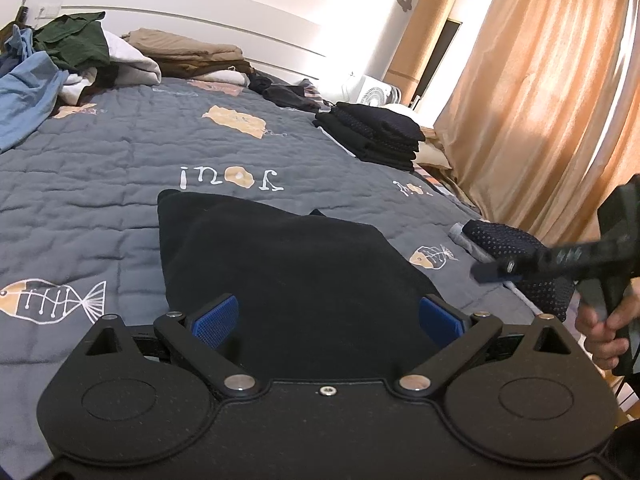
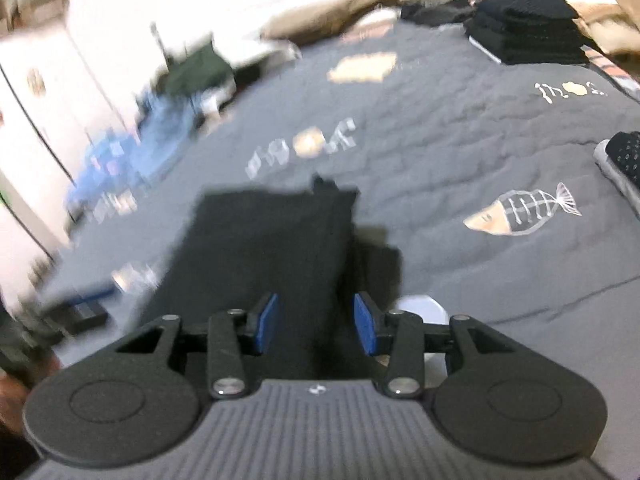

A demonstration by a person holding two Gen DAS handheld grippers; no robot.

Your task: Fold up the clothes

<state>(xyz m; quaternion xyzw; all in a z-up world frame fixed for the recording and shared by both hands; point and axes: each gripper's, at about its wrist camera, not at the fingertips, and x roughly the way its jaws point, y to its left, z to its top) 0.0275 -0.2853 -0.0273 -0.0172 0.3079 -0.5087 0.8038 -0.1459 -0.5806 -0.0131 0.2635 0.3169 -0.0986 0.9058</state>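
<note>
Bed is covered by a grey quilt [image 1: 120, 152], stitched in wavy rows, with tan fish-skeleton prints and white lettering. White headboard [image 1: 192, 12] is seen far ahead of the left jaws, peach curtain [image 1: 540, 92] to their right, small white fan [image 1: 370, 94] at the far bed edge.

Black garment [image 1: 280, 256] is laid flat on the quilt directly ahead of the left gripper [image 1: 328, 320]; matte, soft, roughly rectangular, folded. Left jaws are spread wide, blue ribbed pads [image 1: 216, 320] to either side of the garment's near edge, nothing pinched.

Right gripper [image 2: 316, 322] is seen motion-blurred; jaws are parted, near end of the garment is framed between them, no grip visible.

Folded dark stack [image 1: 372, 136] is set far ahead-right of the left jaws. Loose pile [image 1: 72, 52] of green, blue and white cloth is heaped far ahead-left, tan folded items [image 1: 188, 50] beside it. Dotted navy piece [image 1: 516, 252] is lying right of the left jaws.
</note>
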